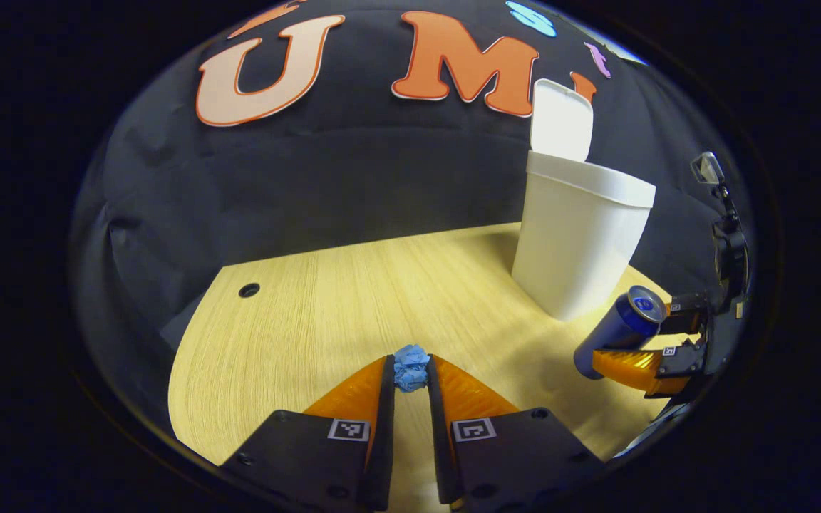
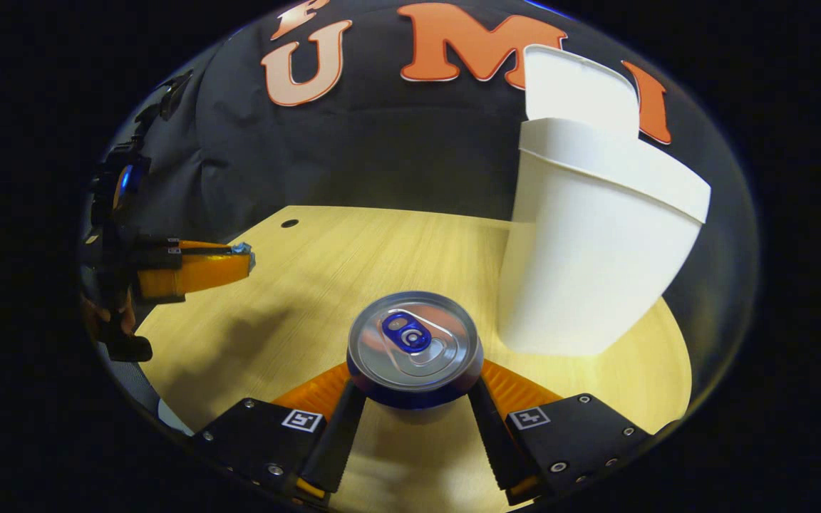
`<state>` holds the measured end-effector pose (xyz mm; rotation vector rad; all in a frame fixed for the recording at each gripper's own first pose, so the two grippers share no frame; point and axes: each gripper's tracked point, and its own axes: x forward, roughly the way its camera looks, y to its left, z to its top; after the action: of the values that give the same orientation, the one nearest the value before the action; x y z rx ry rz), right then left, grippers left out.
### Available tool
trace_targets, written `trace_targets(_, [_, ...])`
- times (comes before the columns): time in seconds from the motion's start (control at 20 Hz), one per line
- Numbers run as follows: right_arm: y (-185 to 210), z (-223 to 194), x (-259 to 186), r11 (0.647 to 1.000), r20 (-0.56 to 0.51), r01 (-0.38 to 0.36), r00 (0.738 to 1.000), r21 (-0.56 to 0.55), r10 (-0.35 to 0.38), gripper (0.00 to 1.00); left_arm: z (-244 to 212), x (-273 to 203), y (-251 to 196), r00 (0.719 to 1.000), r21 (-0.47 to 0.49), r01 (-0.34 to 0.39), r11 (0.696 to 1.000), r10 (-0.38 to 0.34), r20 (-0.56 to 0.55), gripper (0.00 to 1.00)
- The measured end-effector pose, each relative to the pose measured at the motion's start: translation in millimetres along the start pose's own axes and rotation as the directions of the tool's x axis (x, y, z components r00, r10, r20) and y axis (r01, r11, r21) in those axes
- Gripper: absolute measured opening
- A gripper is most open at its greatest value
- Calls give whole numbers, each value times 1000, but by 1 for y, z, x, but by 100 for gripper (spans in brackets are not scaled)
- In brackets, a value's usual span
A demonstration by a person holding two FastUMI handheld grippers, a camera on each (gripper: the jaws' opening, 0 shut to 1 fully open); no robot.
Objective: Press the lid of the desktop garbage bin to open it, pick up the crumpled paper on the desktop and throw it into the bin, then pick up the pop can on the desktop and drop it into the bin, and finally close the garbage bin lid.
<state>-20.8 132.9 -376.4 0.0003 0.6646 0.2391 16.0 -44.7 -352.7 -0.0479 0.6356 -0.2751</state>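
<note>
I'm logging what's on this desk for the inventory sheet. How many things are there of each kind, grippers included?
Garbage bin, white, lid up: 1
Crumpled paper, blue, held in the left gripper: 1
Pop can, blue, held in the right gripper: 1
Grippers: 2
Total: 5

The bin [image 2: 596, 263] interior is hidden behind its front wall in both views, the pop can [image 2: 414, 345] body is concealed beneath its own top in the right gripper view, and the bench [image 1: 296, 313] is cut off toward 6 o'clock.
</note>
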Motion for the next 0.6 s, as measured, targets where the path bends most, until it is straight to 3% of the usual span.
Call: trace_targets(0.6, [-68,-4,-46,993,14,98,995,60,-99,80,106,20,-86,982,75,122,990,-131,139,28])
